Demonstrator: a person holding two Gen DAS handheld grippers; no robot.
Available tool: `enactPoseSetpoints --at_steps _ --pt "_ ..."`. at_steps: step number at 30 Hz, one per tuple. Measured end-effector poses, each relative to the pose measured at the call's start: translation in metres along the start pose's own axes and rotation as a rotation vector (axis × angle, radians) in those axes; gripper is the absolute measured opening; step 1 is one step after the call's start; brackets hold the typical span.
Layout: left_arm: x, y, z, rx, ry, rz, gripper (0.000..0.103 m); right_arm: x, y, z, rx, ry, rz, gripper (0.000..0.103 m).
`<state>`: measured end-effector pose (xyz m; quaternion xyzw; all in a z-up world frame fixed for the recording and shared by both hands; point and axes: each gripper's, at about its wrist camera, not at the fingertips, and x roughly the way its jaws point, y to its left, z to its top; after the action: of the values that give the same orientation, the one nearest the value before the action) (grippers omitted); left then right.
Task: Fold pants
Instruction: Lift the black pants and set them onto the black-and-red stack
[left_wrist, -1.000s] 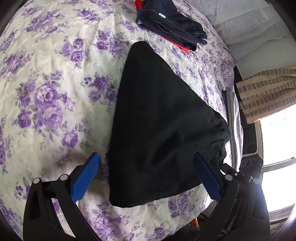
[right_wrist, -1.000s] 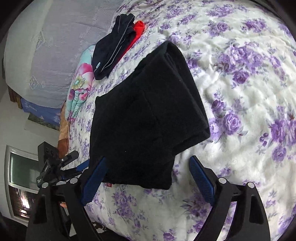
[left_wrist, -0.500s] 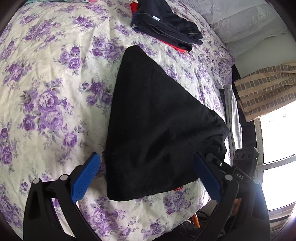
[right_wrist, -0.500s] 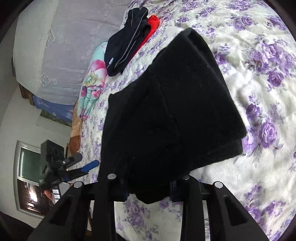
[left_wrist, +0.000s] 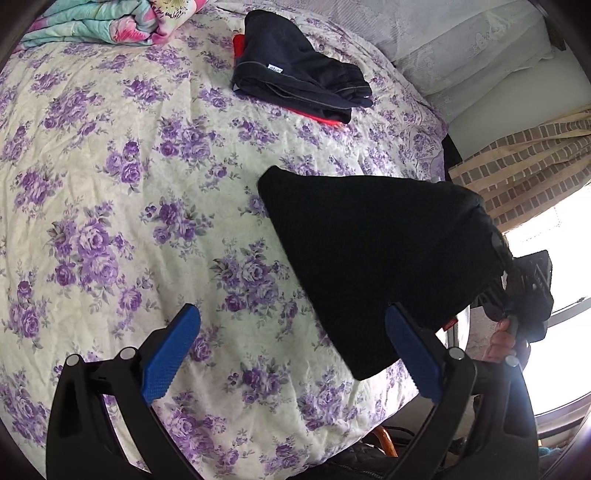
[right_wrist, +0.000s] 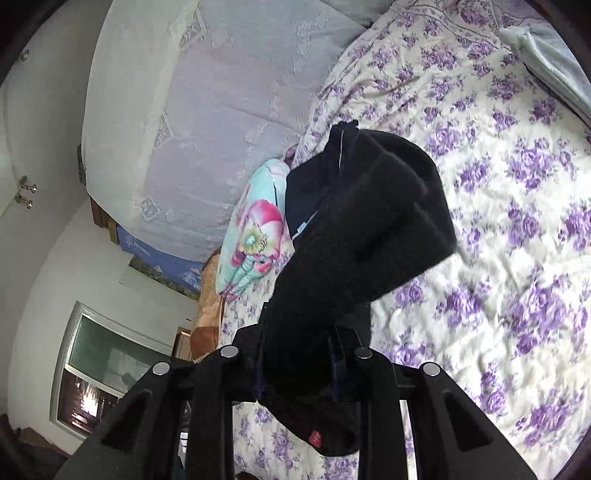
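Folded pants (right_wrist: 369, 236) gripped at one end by right gripper (right_wrist: 295, 369), jaws clenched, bundle lifted above bed (left_wrist: 110, 206). Left gripper (left_wrist: 291, 354) spread wide, empty. Step judged: carrying to stack (left_wrist: 295, 85); steady placement needed.

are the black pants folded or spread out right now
Folded. The black pants form a compact, layered bundle, its stacked edges visible in the right wrist view, clamped at one end by the right tongs and partly lifted off the floral bedspread.

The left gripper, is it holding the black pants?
No, the left gripper is open with only the flowered bedspread between its blue fingers, and the black pants hang from the right gripper.
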<state>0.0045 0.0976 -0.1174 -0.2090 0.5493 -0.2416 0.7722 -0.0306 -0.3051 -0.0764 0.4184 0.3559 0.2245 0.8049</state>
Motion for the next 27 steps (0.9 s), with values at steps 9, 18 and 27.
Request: enactPoseSetpoints --at_steps 9,18,27 --pt "-0.011 -0.003 -0.001 -0.004 -0.03 -0.014 0.098 0.033 0.07 0.086 -0.076 -0.002 0.113 0.025" --pt "-0.031 0.026 -0.012 -0.127 -0.098 0.018 0.098 0.122 0.207 0.203 -0.172 -0.041 0.419 0.025" --pt "-0.043 0.022 -0.009 -0.115 -0.134 0.107 0.098 0.201 0.122 0.244 -0.118 -0.14 -0.069 0.073"
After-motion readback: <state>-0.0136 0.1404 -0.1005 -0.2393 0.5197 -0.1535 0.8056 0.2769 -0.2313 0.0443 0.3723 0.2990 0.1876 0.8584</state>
